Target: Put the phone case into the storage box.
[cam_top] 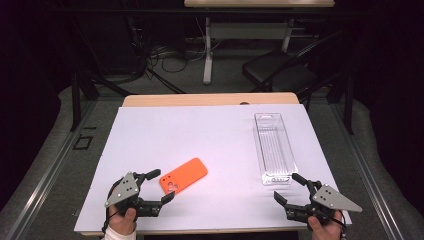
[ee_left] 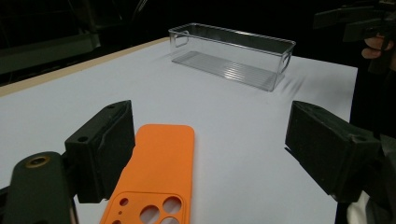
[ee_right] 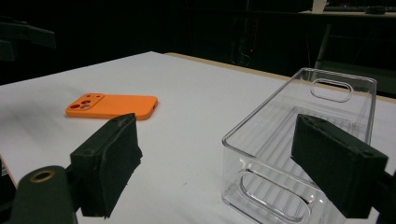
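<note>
Orange phone case (cam_top: 183,175) flat left of clear bin (cam_top: 273,148), left gripper (cam_top: 160,186) wide open at case's near end, right gripper (cam_top: 289,187) wide open, empty, at bin's near end.

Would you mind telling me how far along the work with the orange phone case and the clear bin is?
Nothing looks done: the orange phone case lies flat on the white sheet, apart from the clear bin, which holds nothing. In hand: the left gripper sits open at the case's camera end, the right gripper open by the bin's near end. Gripping either remains.
</note>
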`<state>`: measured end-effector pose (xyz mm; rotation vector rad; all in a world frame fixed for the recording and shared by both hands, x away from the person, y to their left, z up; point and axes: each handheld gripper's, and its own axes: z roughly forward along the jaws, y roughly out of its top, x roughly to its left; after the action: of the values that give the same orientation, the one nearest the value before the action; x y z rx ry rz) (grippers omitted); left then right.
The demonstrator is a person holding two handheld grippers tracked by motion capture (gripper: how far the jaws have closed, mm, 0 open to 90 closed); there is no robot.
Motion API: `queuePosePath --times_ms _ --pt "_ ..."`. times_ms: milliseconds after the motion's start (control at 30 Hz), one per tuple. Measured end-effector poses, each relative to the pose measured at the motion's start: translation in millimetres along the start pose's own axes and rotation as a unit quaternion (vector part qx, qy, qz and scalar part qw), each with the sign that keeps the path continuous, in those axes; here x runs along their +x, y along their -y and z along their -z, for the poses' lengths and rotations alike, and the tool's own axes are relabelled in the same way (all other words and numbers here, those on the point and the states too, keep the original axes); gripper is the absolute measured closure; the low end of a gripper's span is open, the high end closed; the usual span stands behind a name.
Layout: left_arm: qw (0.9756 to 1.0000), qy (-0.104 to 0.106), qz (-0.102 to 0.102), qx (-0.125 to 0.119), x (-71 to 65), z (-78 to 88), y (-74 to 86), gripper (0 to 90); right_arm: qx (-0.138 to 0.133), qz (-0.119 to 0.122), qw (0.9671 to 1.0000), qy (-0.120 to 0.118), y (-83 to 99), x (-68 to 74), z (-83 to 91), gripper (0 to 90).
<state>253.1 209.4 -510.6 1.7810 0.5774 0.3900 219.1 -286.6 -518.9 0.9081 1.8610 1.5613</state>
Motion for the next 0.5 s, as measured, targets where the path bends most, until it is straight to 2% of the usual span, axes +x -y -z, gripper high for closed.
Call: queuePosePath --times_ms 33,67,200,233,300,367,433,500 --pt "1.0 0.005 -0.001 0.001 1.1 -0.6 -0.3 16.1 0.002 -0.001 1.0 0.001 0.4 0.0 0.6 14.5" --pt "1.0 -0.002 0.001 0.0 0.7 -1.7 -0.1 16.1 0.0 0.0 1.0 0.001 0.5 -0.1 0.9 14.5" --pt "0.9999 -0.008 0.002 0.015 0.6 -1.8 1.3 16.1 -0.001 0.0 1.0 0.004 -1.0 -0.8 2.3 14.5" --pt "0.9998 -0.014 0.0 0.016 -0.4 -0.8 1.3 16.1 -0.001 -0.007 1.0 0.001 -0.4 -0.4 1.6 14.5" --pt "0.9993 -0.027 -0.005 0.026 -2.5 0.5 -0.2 16.1 0.0 -0.003 1.0 0.001 -0.2 -0.2 1.1 14.5" --pt "0.9992 -0.03 -0.005 0.028 -3.0 -0.7 -0.4 16.1 0.0 -0.005 1.0 0.001 -0.5 0.4 1.3 14.5" --pt "0.9984 -0.032 -0.003 0.047 -3.9 -3.5 -1.9 16.1 0.001 0.008 1.0 0.005 -1.6 0.1 2.0 14.5" --pt "0.9976 -0.03 0.007 0.062 -4.3 -7.0 -3.5 16.2 0.0 0.009 0.9999 0.007 -1.8 -0.1 2.2 14.5"
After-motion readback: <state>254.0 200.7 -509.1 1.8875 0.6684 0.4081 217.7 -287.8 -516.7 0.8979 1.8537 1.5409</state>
